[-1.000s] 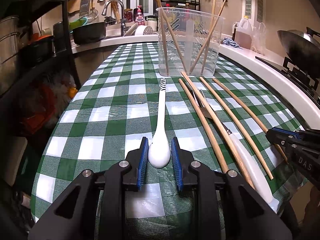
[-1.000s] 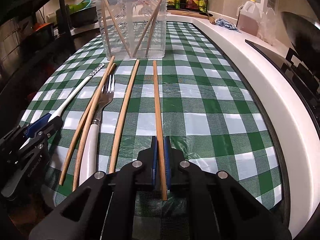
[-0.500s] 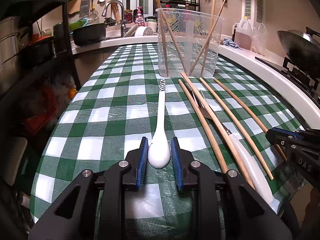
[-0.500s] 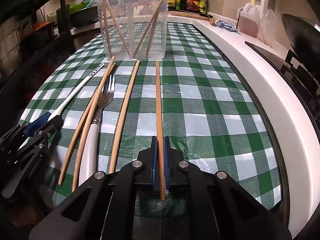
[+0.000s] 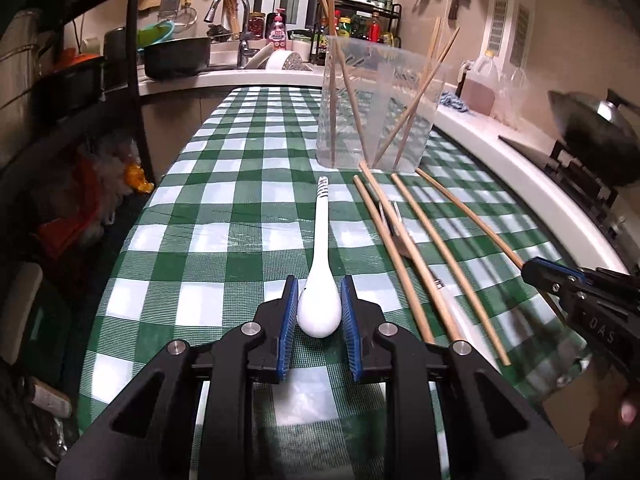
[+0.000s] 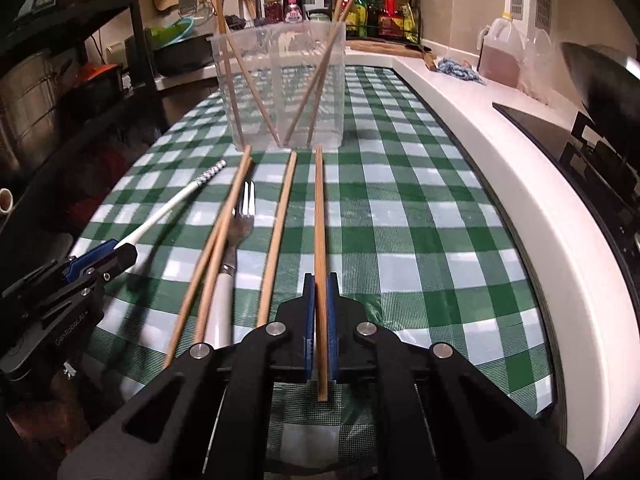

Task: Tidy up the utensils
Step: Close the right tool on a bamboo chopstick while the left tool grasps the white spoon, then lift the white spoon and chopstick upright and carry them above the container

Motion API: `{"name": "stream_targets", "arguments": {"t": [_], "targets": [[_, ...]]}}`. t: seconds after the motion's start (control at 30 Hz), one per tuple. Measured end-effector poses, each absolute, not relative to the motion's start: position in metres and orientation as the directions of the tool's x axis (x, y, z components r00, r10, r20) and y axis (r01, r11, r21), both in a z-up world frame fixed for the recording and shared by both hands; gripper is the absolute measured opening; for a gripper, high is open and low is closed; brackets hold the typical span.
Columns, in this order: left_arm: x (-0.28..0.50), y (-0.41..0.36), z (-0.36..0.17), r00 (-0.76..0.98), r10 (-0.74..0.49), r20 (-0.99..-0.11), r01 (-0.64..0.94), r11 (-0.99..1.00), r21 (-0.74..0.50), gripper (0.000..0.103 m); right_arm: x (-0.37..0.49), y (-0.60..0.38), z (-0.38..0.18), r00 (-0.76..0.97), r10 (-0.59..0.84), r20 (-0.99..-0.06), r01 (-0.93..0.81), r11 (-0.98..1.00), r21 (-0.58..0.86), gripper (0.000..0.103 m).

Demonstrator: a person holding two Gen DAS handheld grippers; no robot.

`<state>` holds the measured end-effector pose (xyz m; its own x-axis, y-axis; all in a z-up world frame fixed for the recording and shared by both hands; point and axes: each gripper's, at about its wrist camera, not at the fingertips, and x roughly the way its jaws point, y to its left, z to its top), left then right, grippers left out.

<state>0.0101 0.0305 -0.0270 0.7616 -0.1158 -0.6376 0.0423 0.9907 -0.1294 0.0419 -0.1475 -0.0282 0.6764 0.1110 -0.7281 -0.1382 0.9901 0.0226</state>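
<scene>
Left hand-held gripper [image 5: 319, 312]: pitched down toward the bench [image 5: 224, 248], blue pads either side of the white spoon's [image 5: 320, 280] bowl. Pads look to be touching the bowl's sides, jaws only partly closed because the bowl is wide. Spoon handle runs straight away from the camera, striped tip pointing at the clear container [image 5: 380, 104]. Whether the spoon is off the cloth I cannot tell.

Right hand-held gripper [image 6: 319, 320]: also angled down, jaws together and clamped on one wooden chopstick [image 6: 319, 220]. Stick passes between the pads, short butt end sticking out behind them toward the camera, long end pointing at the container. In the left view the right unit comes in from the right edge, with the person's fingers [image 5: 624, 416] visible under it.

Still lying on the green-and-white check cloth between the two grippers: three more chopsticks [image 6: 280, 224] and a fork [image 6: 240, 232] with a white handle, all roughly parallel, tips toward the container. Two of those sticks lie partly over the fork. The container stands upright at the far end of the cloth with four chopsticks leaning inside it.

Readable text: "DAS" on the right gripper's body in the left view; "CenRoboAI" or similar on the left gripper's body in the right view, last letters unclear. Bottle labels on the back shelf are too small to read.
</scene>
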Motion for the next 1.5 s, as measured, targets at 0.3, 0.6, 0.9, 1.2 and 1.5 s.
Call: {"name": "stream_targets", "arguments": {"t": [0.3,0.6,0.9,1.2,1.5], "targets": [[0.013,0.026,-0.039,0.762,-0.108,-0.638,0.061,0.994,-0.095,0.022,0.041,-0.149,-0.039,0.647,0.115,-0.754,-0.147,0.989,0.024,0.006],[0.017,0.022,-0.052,0.76,-0.069,-0.646,0.048,0.998,-0.05,0.024,0.043,-0.151,-0.057,0.617,0.114,-0.778,-0.138,0.99,0.035,0.006],[0.007,0.018,-0.055,0.789,-0.034,-0.614,0.035,0.999,-0.01,0.025,0.026,-0.153,-0.062,0.652,0.119,-0.748,-0.14,0.989,0.036,0.009],[0.003,0.016,-0.058,0.814,-0.029,-0.58,0.03,1.0,-0.009,0.025,0.009,-0.15,-0.068,0.734,0.092,-0.673,-0.156,0.987,-0.035,0.009],[0.005,0.023,-0.05,0.79,-0.078,-0.608,0.044,0.996,-0.071,0.022,0.005,-0.152,-0.052,0.774,0.095,-0.626,-0.156,0.987,-0.043,0.005]]}}
